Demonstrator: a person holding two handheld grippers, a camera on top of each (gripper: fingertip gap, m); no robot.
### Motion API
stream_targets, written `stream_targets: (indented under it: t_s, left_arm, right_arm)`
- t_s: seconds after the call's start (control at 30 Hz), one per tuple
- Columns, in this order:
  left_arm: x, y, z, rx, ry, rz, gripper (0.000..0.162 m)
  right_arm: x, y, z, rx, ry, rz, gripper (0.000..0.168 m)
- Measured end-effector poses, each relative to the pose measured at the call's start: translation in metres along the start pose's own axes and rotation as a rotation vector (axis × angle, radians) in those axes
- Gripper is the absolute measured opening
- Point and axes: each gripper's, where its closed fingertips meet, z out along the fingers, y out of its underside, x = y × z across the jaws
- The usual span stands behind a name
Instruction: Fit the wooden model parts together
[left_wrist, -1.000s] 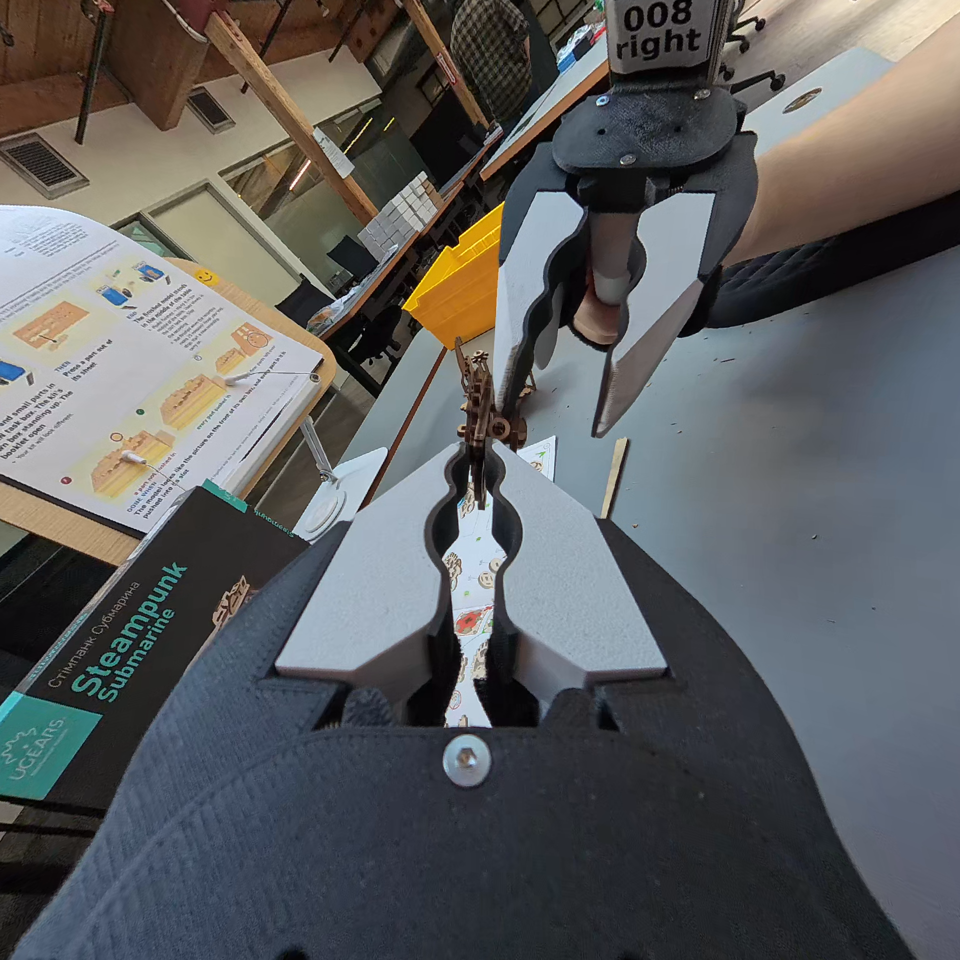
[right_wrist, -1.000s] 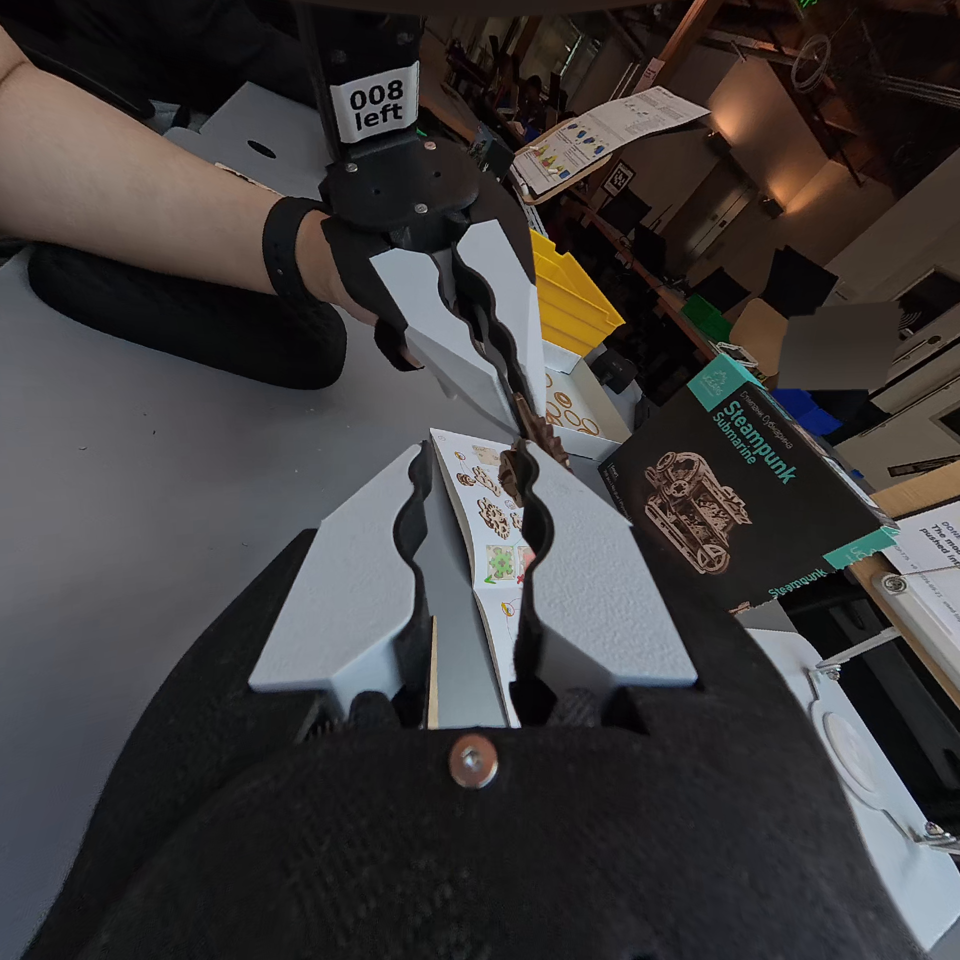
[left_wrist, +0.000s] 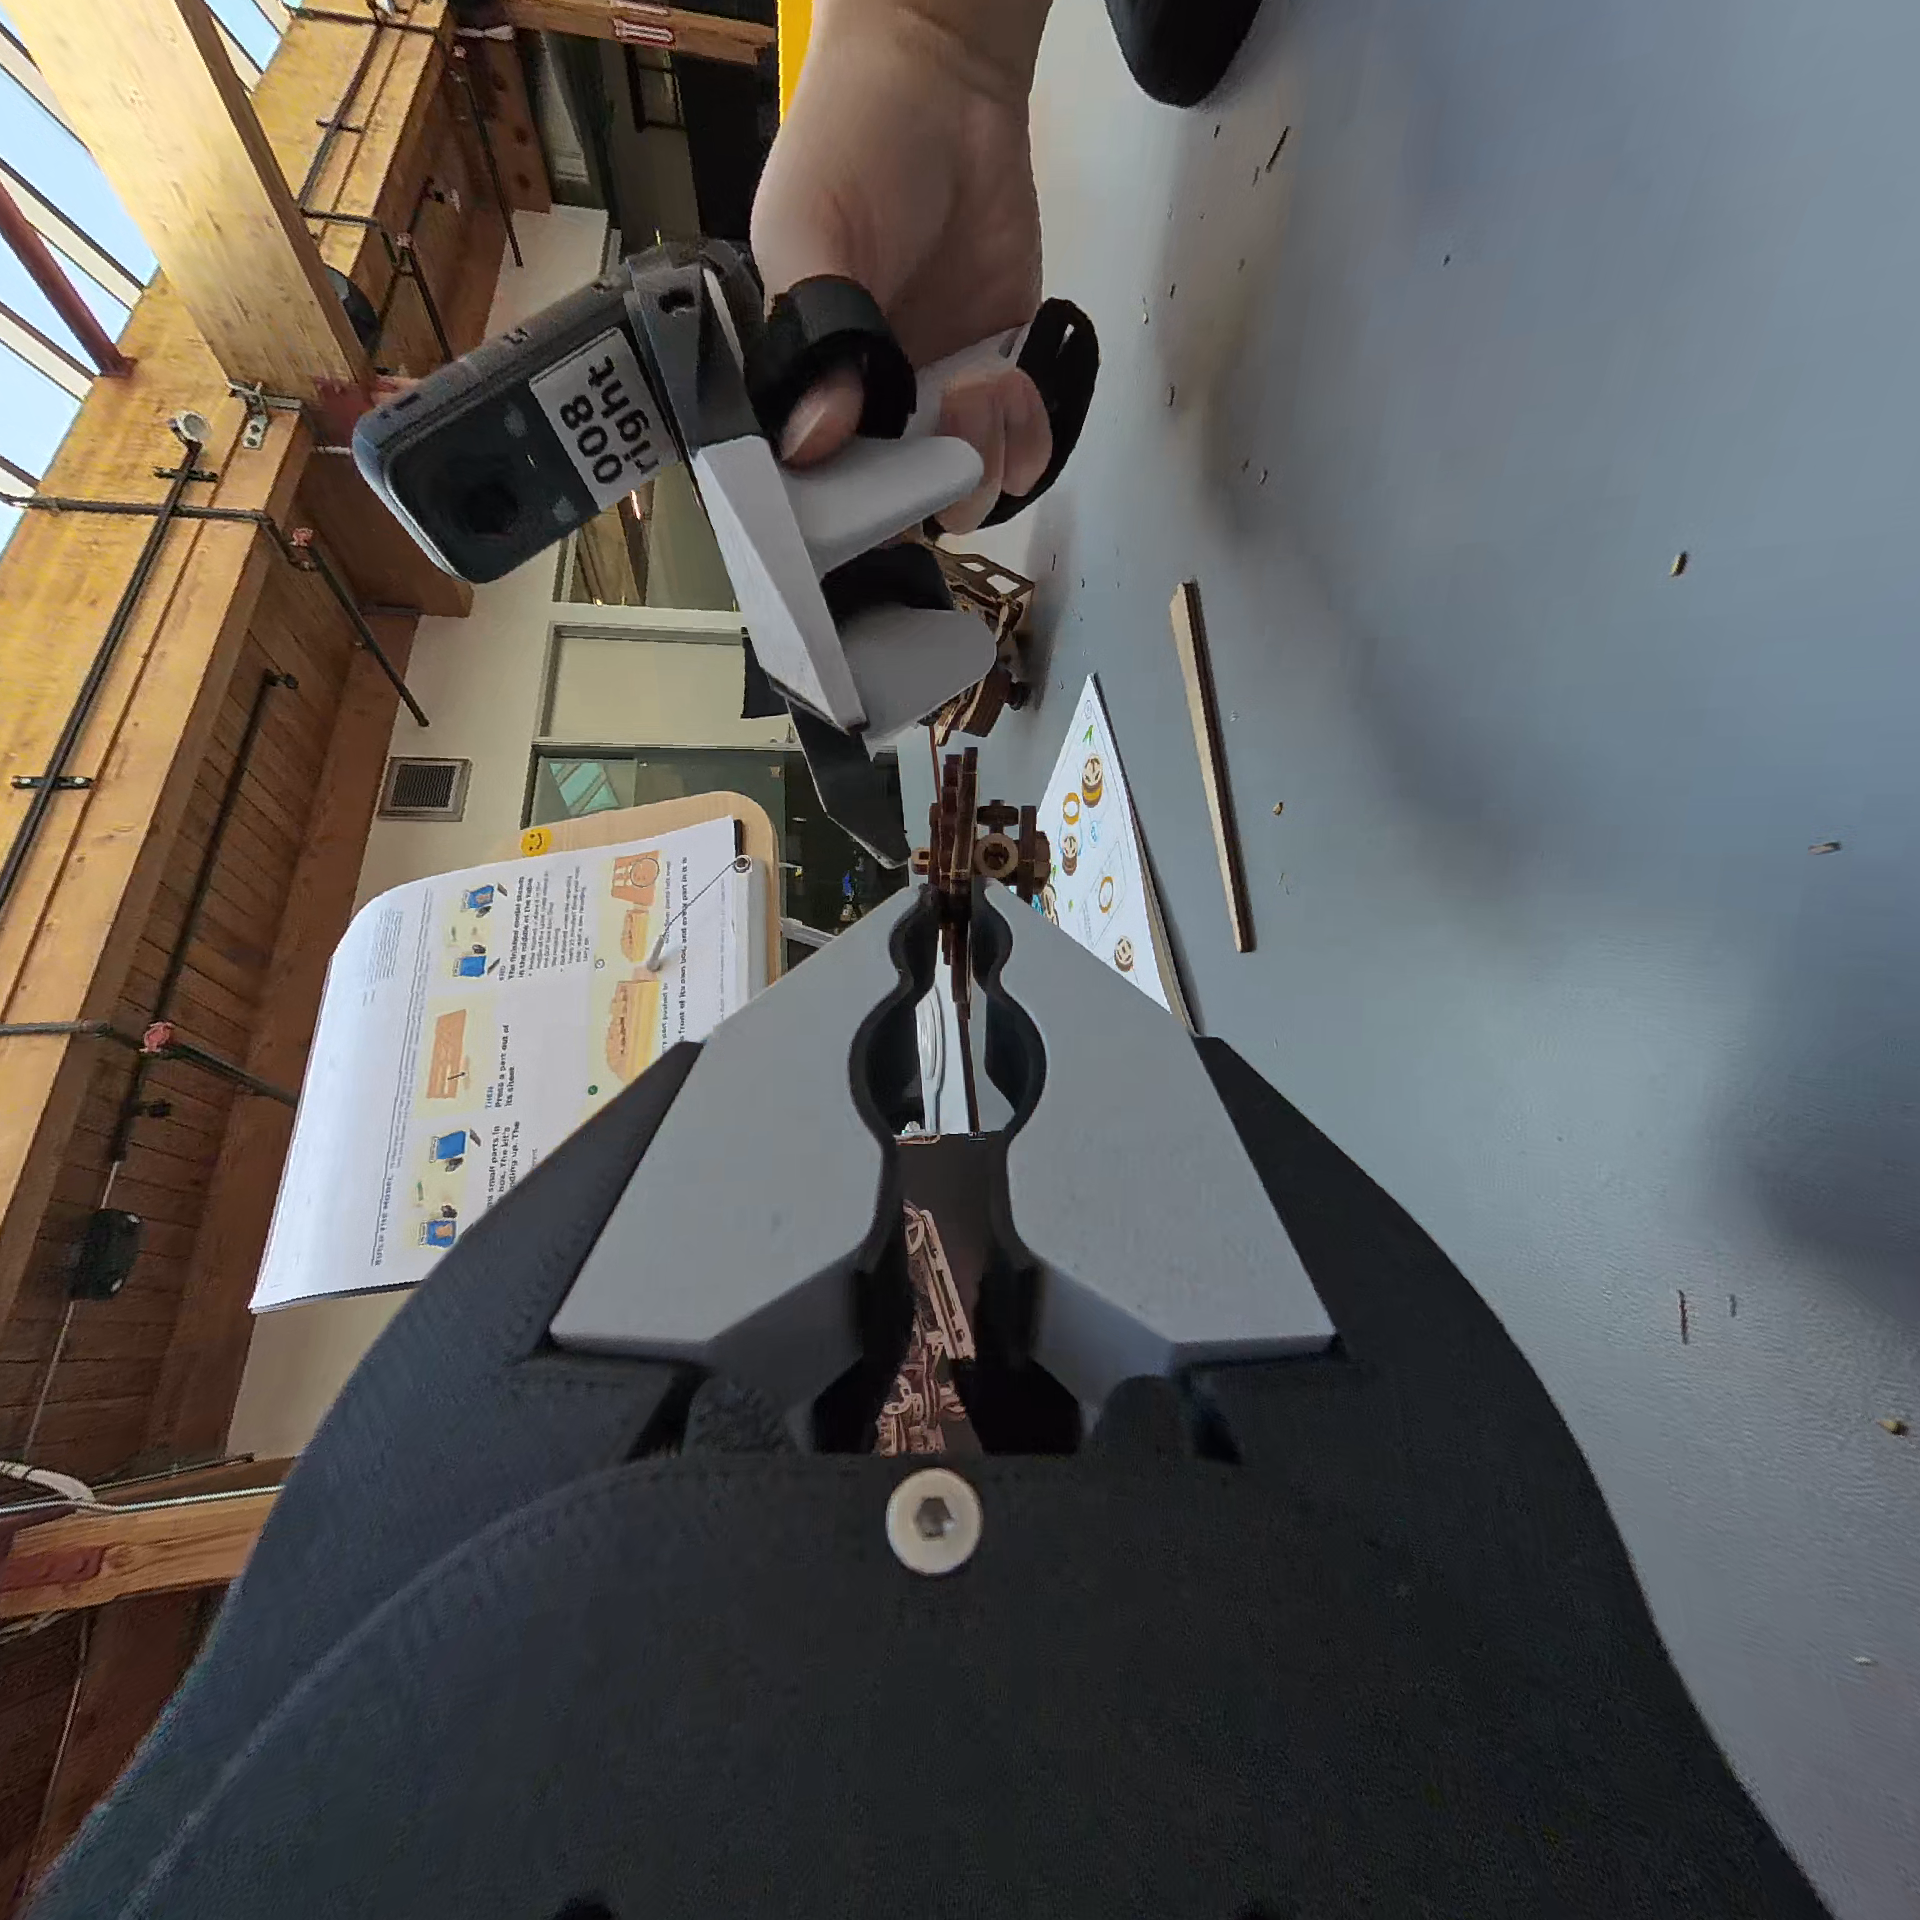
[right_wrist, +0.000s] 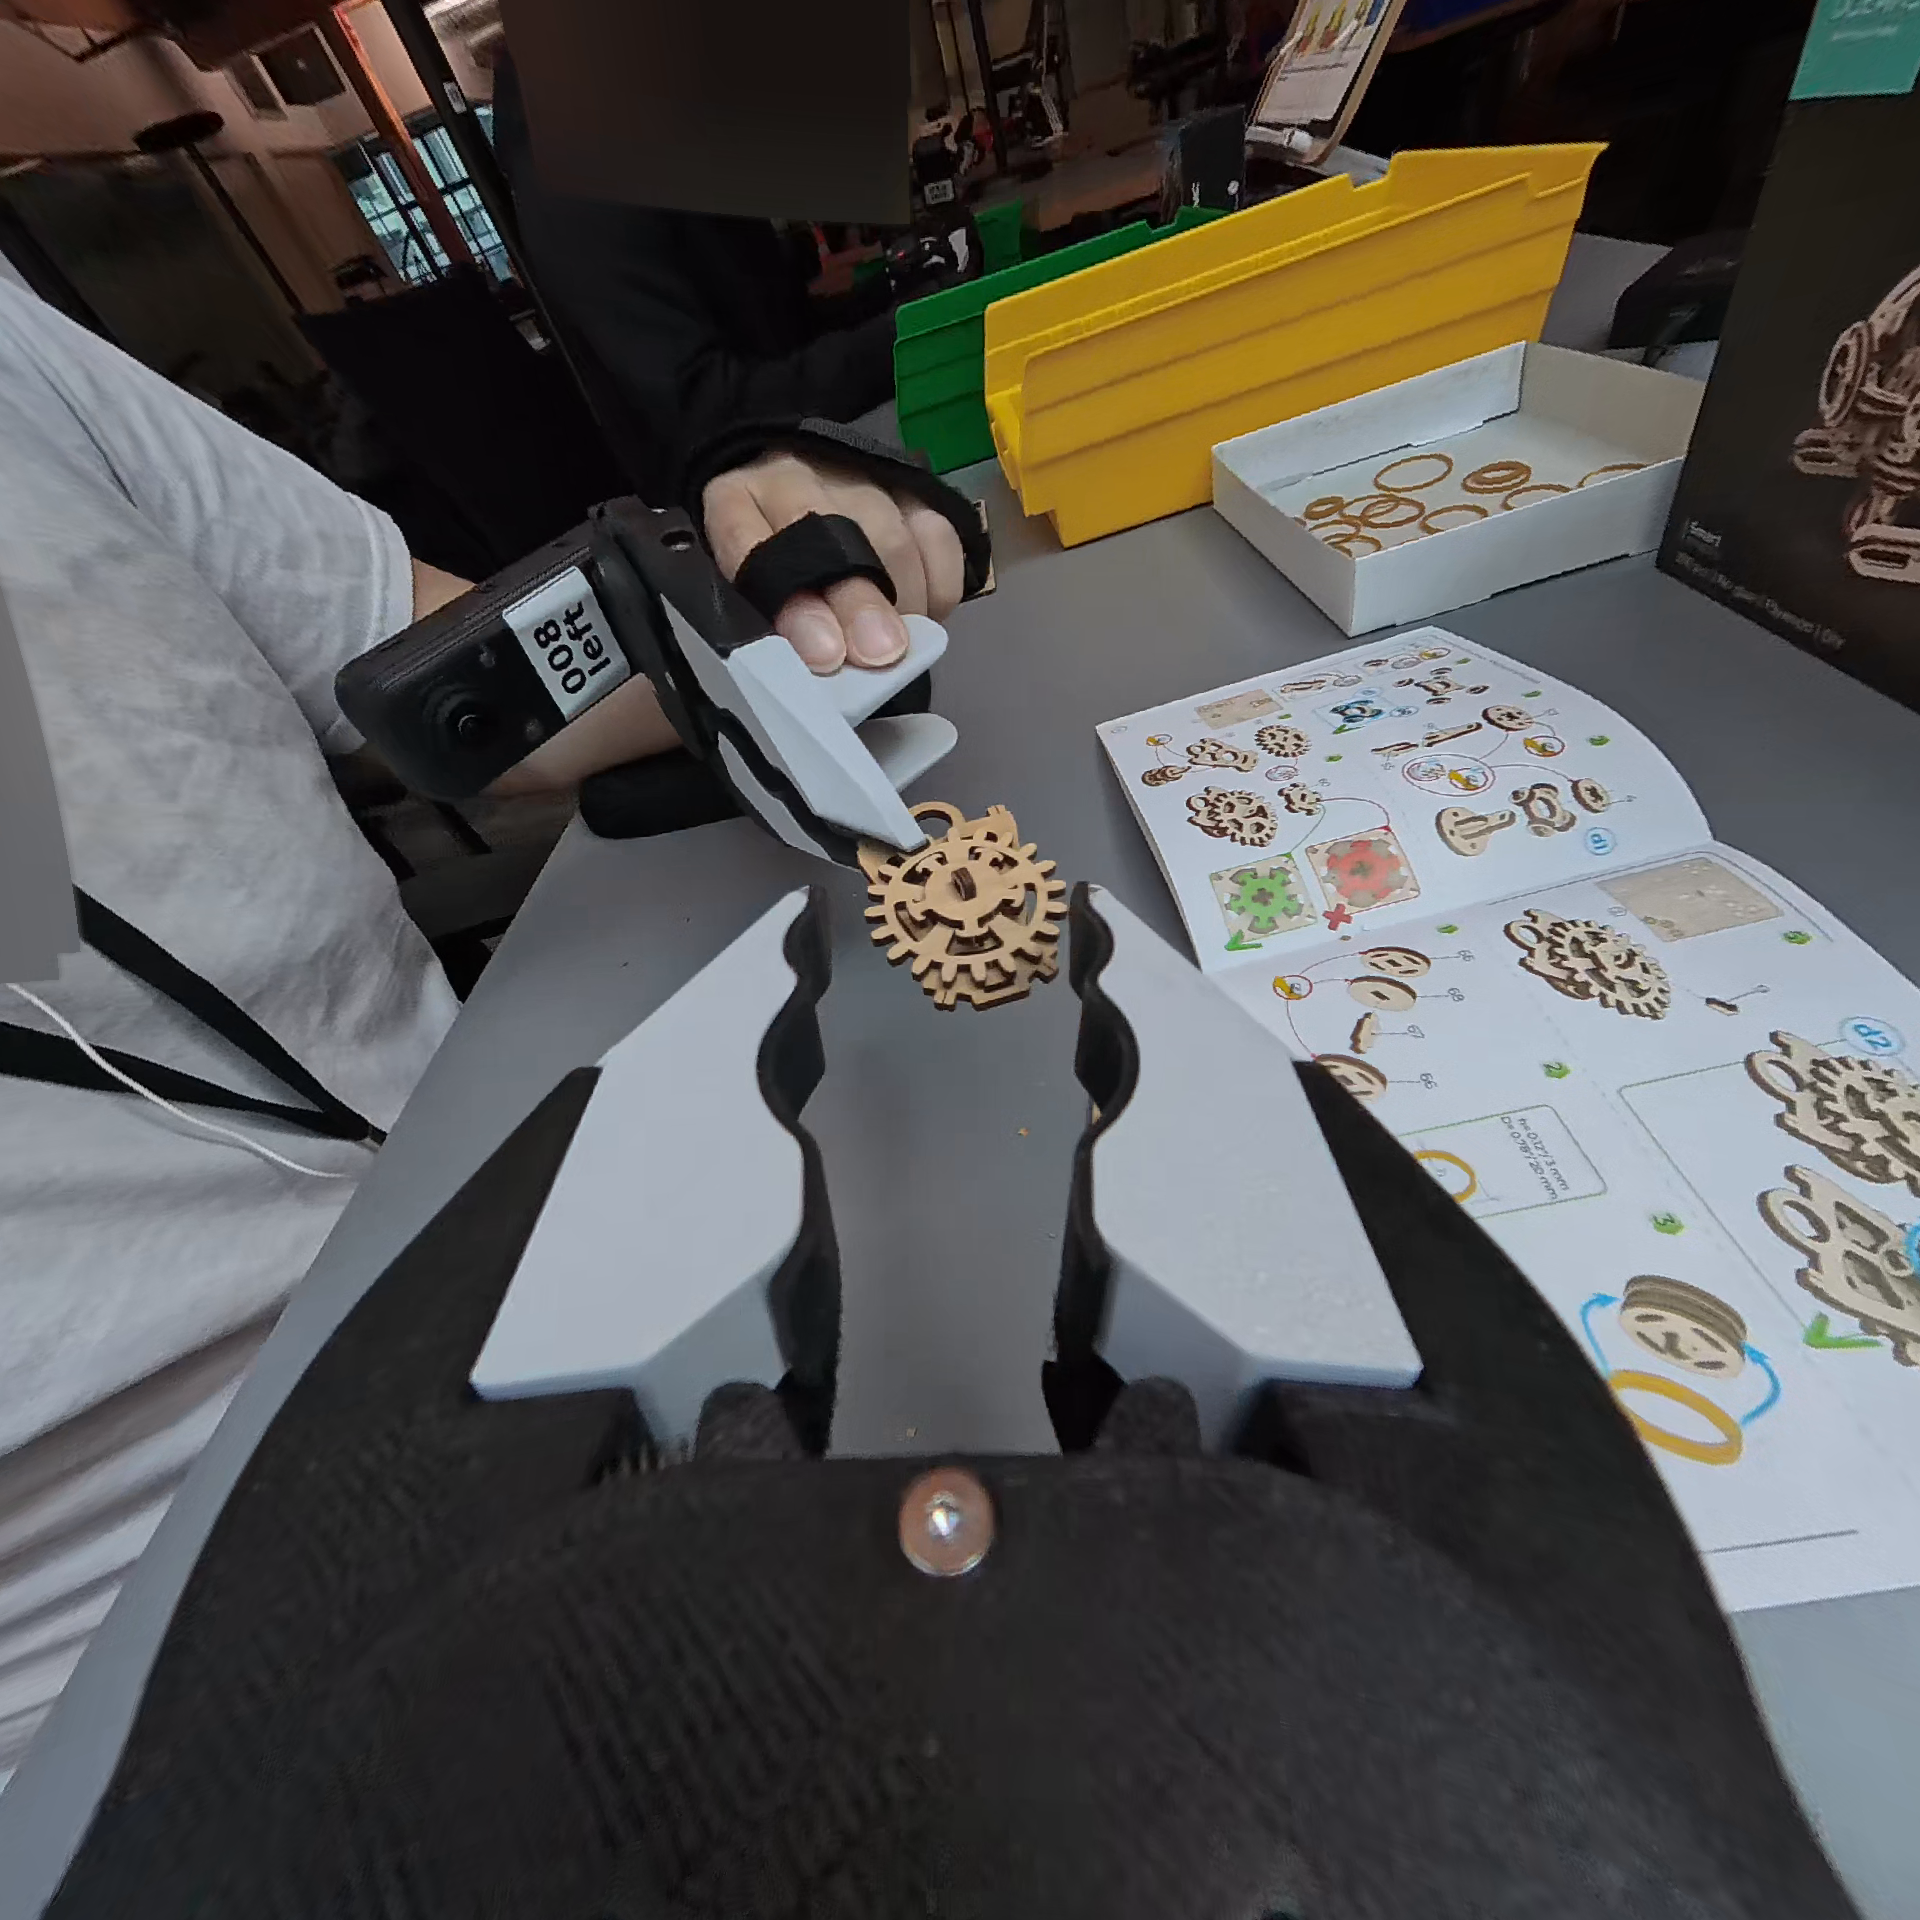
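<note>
My left gripper (left_wrist: 953, 896) is shut on a wooden gear assembly (left_wrist: 971, 821), gripping it edge-on by its rim. In the right wrist view the same assembly (right_wrist: 961, 914) faces me flat, several stacked toothed wheels with a centre pin, hanging from the left gripper's tips (right_wrist: 894, 836) above the grey table (right_wrist: 935, 1195). My right gripper (right_wrist: 943, 909) is open and empty, with the gears level with the gap at its fingertips and not visibly touched. It also shows in the left wrist view (left_wrist: 878, 790), just left of the gears.
An open instruction booklet (right_wrist: 1558, 1039) lies to the right. Behind it are a white box of rings (right_wrist: 1455, 488), yellow (right_wrist: 1278, 343) and green (right_wrist: 935, 374) bins, and a black kit box (right_wrist: 1808, 416). A wooden stick (left_wrist: 1210, 769) and another wooden sub-assembly (left_wrist: 987, 623) lie on the table. The tips of both grippers are at nearly the same place.
My left gripper has rolled over with the gear assembly. My right gripper has opened wider and swung round, so the gears' flat face now lies in front of its fingertips.
</note>
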Motion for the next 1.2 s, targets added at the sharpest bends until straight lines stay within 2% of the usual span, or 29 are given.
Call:
stream_targets:
  t_s: [0.17, 0.3, 0.47, 0.57, 0.83, 0.9, 1.03, 1.2]
  left_arm:
    - [-0.005, -0.003, -0.001, 0.009, -0.046, 0.054, 0.003]
    - [-0.005, -0.003, -0.001, 0.015, -0.054, 0.062, 0.003]
    - [-0.011, -0.004, -0.003, 0.025, -0.089, 0.054, 0.002]
    - [-0.009, -0.014, -0.006, 0.059, -0.104, -0.006, 0.003]
    - [-0.002, -0.023, -0.013, 0.061, -0.139, -0.034, 0.002]
    - [-0.005, -0.023, -0.014, 0.066, -0.156, -0.048, 0.002]
    - [-0.006, -0.021, -0.016, 0.071, -0.167, -0.045, 0.003]
    - [-0.006, -0.022, -0.016, 0.085, -0.162, -0.065, 0.002]
  right_arm:
    - [-0.002, 0.021, 0.009, -0.115, 0.005, -0.064, 0.057]
    - [-0.007, 0.021, 0.012, -0.129, 0.007, -0.131, 0.042]
    - [-0.006, 0.008, 0.005, -0.057, 0.0, -0.101, 0.058]
    - [-0.019, -0.001, 0.004, 0.002, -0.072, -0.092, 0.056]
    - [-0.041, 0.011, 0.019, -0.069, -0.165, -0.124, 0.05]
    - [-0.042, 0.018, 0.022, -0.104, -0.166, -0.128, 0.055]
    - [-0.044, 0.013, 0.021, -0.076, -0.182, -0.104, 0.047]
    - [-0.045, 0.007, 0.022, -0.043, -0.185, -0.092, 0.051]
